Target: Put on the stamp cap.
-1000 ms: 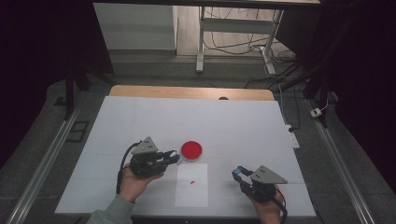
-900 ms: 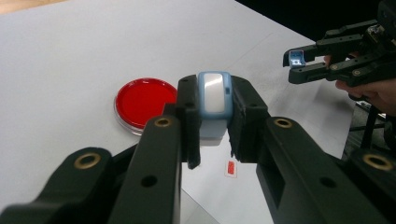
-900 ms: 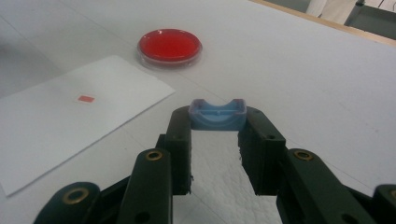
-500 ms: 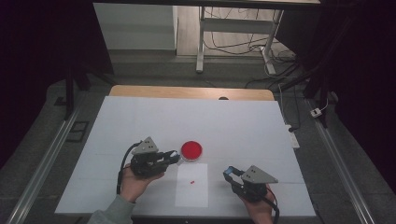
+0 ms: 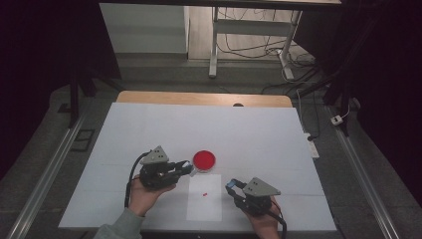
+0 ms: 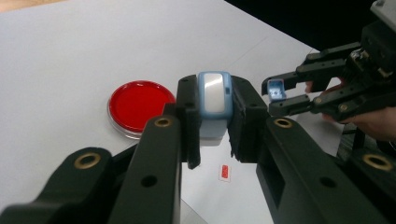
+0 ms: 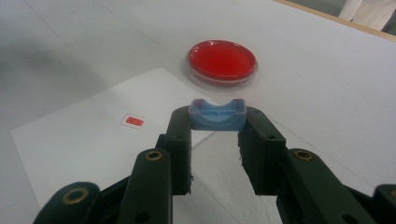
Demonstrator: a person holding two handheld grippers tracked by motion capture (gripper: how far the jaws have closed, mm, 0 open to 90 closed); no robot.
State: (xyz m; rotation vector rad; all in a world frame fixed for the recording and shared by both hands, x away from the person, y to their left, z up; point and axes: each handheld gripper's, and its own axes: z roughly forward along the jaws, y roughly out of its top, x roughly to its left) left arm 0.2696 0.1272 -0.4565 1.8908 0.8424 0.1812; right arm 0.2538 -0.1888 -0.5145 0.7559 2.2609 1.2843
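High view, left gripper (image 5: 185, 168): lower left of centre, jaws pointing right toward the red dish (image 5: 204, 160) and ending just beside its left rim; they are closed on a small pale-blue case.
High view, right gripper (image 5: 232, 187): lower right of centre, jaws pointing left with a blue cap at the tips; well apart from the left gripper, with the white sheet (image 5: 204, 197) and its small red mark (image 5: 204, 193) between them.
High view, surface (image 5: 149, 129): white, bare apart from dish and sheet.
Left gripper view, case (image 6: 214, 95): mid-frame, clamped between both jaws, long axis running along them, rounded end facing away.
Left gripper view, cap (image 6: 275, 88): right of the case and slightly farther off, pinched in the right gripper (image 6: 280, 93); its open side seems turned toward the case.
Left gripper view, dish (image 6: 139, 102): left of the case, flat on the surface.
Right gripper view, cap (image 7: 217, 114): centre, held crosswise between nearly closed jaws, hollow side up.
Right gripper view, dish (image 7: 222, 57): straight ahead, above the cap.
Key relation: the cap likely goes on the case's far end, so the right gripper must travel left and line the hollow up with the case's long axis.
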